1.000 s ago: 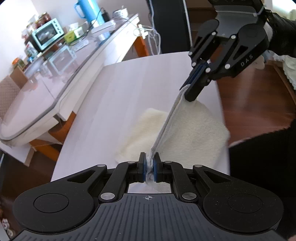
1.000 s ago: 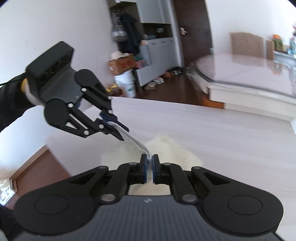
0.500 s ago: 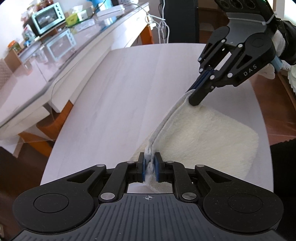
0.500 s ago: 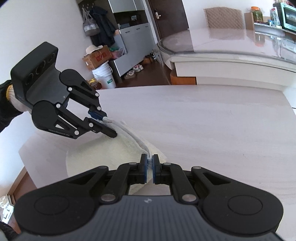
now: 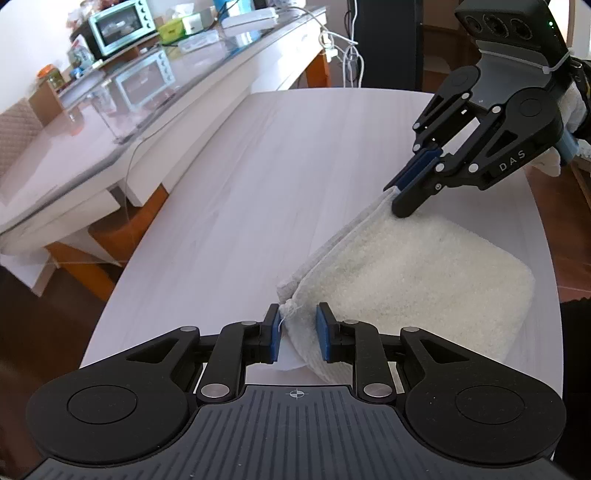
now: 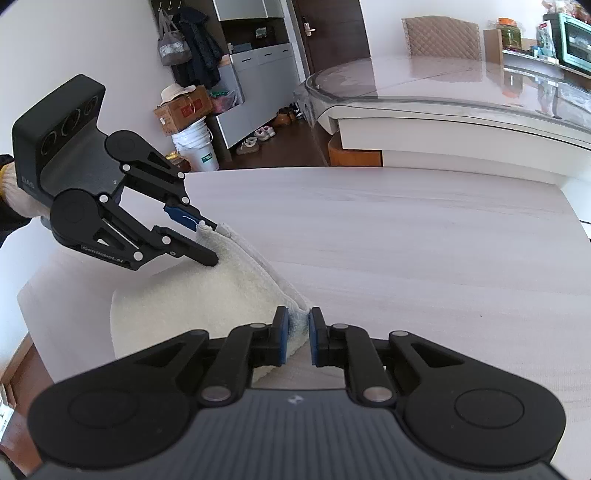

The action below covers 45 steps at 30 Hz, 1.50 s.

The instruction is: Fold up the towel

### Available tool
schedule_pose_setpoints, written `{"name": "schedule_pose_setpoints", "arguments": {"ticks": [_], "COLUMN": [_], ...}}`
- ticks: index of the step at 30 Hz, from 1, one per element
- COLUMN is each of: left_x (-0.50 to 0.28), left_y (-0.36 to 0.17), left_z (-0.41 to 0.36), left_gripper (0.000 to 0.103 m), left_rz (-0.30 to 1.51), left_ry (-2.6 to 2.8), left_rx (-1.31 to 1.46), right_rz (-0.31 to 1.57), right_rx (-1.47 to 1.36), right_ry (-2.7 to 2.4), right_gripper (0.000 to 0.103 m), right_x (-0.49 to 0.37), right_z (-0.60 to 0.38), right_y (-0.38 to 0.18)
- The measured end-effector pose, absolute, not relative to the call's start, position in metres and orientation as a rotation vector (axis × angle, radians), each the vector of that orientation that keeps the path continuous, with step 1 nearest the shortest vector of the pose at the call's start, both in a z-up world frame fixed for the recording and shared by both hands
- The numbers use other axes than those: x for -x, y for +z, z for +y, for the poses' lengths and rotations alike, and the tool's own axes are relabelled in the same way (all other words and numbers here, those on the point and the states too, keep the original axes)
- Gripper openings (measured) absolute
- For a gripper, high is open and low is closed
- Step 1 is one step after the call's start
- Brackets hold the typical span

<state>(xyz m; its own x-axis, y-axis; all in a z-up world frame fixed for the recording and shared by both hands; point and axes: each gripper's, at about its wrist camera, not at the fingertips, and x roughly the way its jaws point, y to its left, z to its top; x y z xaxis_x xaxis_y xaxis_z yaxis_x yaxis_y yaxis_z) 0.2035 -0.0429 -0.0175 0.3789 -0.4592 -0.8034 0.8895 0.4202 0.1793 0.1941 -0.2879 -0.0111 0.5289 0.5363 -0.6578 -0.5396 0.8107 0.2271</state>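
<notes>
Releasing fold: both grippers, left (image 5: 298,330) and right (image 6: 295,334), parted narrowly around towel (image 5: 406,280) edge on table (image 5: 277,166); next, withdraw clear.

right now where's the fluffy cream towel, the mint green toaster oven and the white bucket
fluffy cream towel (image 5: 417,280), left wrist view, top folded layer
mint green toaster oven (image 5: 120,26), left wrist view, glass door
white bucket (image 6: 195,149), right wrist view, side wall

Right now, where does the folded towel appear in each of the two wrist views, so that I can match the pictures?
Left wrist view: the towel lies right of centre on the white table, between the left gripper below and the right gripper above.
Right wrist view: the towel lies at lower left, between the right gripper and the left gripper.
Shared landmark: the mint-green toaster oven.
</notes>
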Motion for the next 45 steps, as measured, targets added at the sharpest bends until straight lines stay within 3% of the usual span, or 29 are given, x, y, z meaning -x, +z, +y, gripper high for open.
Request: {"name": "schedule_pose_setpoints", "arguments": {"ticks": [21, 33, 45], "left_x": [-0.203, -0.200, -0.201], "left_y": [-0.020, -0.021, -0.020], "left_z": [-0.043, -0.042, -0.036], "left_gripper": [0.023, 0.024, 0.035], "left_rz": [0.746, 0.735, 0.721], "left_ry": [-0.938, -0.924, -0.917], "left_rx": [-0.673, -0.676, -0.656], "right_rz": [0.782, 0.765, 0.795], "right_rx": [0.028, 0.022, -0.065], "right_ry": [0.617, 0.576, 0.583], "right_gripper": [0.016, 0.024, 0.024], "right_x": [-0.203, -0.202, -0.195], "right_z": [-0.286, -0.291, -0.297], "right_y": [-0.012, -0.007, -0.013]}}
